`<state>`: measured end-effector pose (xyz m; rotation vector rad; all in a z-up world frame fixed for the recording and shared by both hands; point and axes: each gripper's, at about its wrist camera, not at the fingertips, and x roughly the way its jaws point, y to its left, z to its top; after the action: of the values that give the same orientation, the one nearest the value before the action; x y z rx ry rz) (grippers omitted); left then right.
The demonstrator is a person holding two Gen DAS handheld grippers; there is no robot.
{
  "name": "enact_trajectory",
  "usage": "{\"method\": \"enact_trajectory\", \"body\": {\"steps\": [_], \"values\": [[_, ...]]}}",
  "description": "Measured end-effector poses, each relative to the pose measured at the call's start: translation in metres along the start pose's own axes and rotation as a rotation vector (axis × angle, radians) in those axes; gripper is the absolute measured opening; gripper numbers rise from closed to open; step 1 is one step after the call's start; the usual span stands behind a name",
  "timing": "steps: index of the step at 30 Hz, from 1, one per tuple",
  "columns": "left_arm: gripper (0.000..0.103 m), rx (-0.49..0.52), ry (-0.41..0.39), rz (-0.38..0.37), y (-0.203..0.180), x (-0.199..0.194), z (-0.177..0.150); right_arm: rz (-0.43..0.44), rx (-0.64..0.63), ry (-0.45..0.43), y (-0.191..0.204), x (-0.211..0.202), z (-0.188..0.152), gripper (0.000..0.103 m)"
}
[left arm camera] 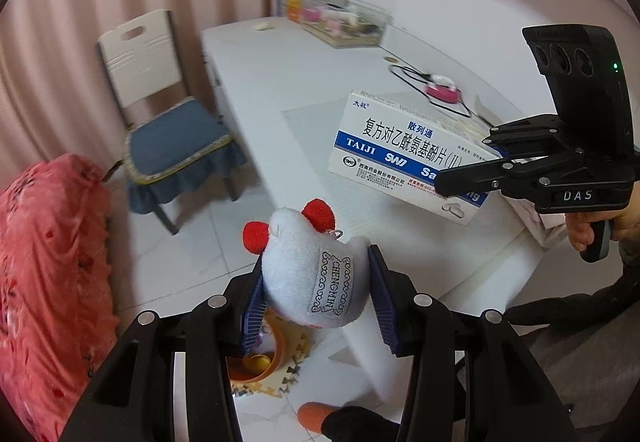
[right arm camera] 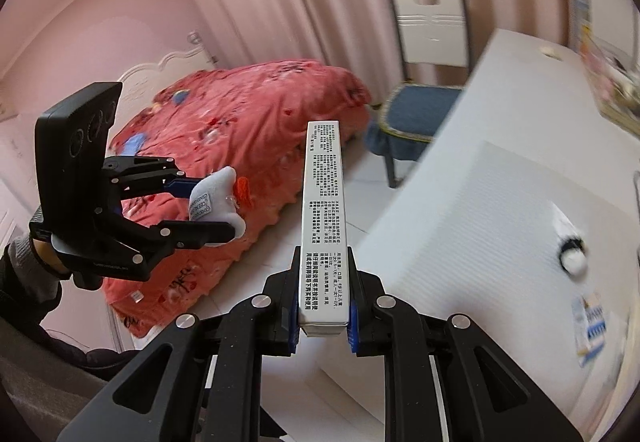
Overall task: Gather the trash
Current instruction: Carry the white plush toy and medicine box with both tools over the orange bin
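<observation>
My left gripper (left arm camera: 316, 282) is shut on a small grey plush toy (left arm camera: 308, 266) with red ears and a sewn label, held in the air off the near corner of the white table (left arm camera: 280, 82). The right wrist view shows that same gripper (right arm camera: 212, 208) and the toy (right arm camera: 216, 202) at the left, in front of the bed. My right gripper (right arm camera: 323, 302) is shut on a flat white medicine box (right arm camera: 323, 210), gripped by its thin sides. The box (left arm camera: 408, 154), with blue band and printed text, hangs over the table beside the right gripper (left arm camera: 464, 166).
A chair (left arm camera: 168, 122) with a blue cushion stands at the table's left. A bed under a red blanket (right arm camera: 240, 146) lies beyond. On the table are a clear bin (left arm camera: 344, 22), a pink dish (left arm camera: 442, 88) with a black cable, and paper scraps (right arm camera: 590, 326). An orange bowl (left arm camera: 260, 362) sits on the floor.
</observation>
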<state>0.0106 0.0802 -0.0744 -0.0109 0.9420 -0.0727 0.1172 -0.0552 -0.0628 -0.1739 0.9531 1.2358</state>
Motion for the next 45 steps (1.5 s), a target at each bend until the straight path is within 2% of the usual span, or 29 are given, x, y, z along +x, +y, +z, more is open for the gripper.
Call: {"method": "enact_trajectory", "body": {"steps": [9,15,20,27,34,45], "values": [[0.048,-0.108,-0.009,0.094,0.05,-0.027,-0.033,0.079,-0.119,0.021,0.061,0.044,0.035,0.018],[0.049,-0.177,0.004,0.118,0.086,-0.033,-0.054,0.124,-0.146,0.052,0.094,0.088,0.054,0.018],[0.049,-0.216,0.027,0.118,0.119,-0.022,-0.065,0.14,-0.155,0.093,0.114,0.134,0.068,0.018],[0.049,-0.26,0.066,0.094,0.158,0.008,-0.083,0.135,-0.119,0.153,0.115,0.201,0.072,0.018],[0.049,-0.277,0.136,0.047,0.188,0.057,-0.1,0.099,-0.034,0.208,0.094,0.263,0.058,0.018],[0.049,-0.278,0.216,-0.026,0.208,0.113,-0.118,0.06,0.047,0.259,0.07,0.31,0.041,0.018]]}}
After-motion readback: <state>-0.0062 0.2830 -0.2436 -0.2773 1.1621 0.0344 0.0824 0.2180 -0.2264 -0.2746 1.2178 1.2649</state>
